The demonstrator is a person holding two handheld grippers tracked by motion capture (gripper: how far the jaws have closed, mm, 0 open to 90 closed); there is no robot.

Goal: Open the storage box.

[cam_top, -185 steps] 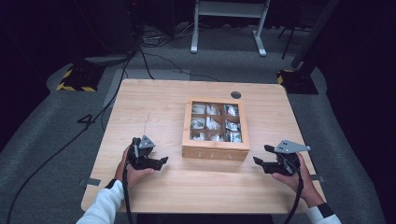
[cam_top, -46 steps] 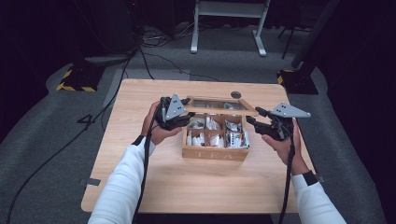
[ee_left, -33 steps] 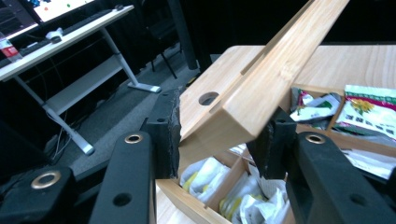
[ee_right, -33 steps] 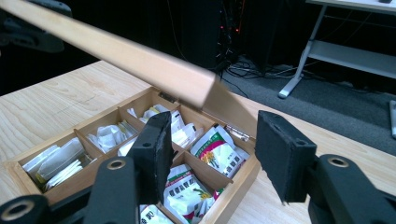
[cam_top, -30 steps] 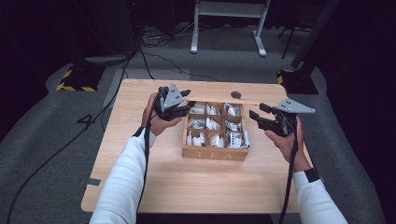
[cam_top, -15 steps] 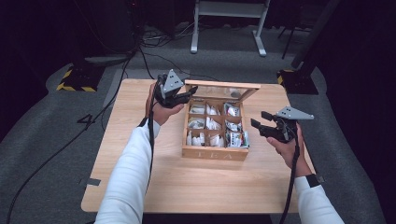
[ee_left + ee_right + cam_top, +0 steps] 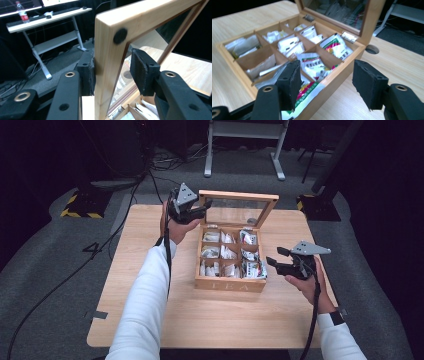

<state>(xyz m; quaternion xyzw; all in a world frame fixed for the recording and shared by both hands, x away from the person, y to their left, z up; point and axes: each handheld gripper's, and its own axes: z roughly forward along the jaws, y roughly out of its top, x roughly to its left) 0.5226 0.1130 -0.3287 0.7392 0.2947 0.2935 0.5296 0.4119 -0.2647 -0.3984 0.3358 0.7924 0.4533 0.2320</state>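
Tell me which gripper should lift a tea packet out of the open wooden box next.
Right. The right gripper hangs open beside the wooden tea box, over its packets. The left gripper grips the glass-paned lid, holding it up.

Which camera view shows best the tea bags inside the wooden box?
The right gripper view: the tea bags lie close, sorted in the compartments of the wooden box. The high view shows them small. The left gripper view catches a few at its bottom edge.
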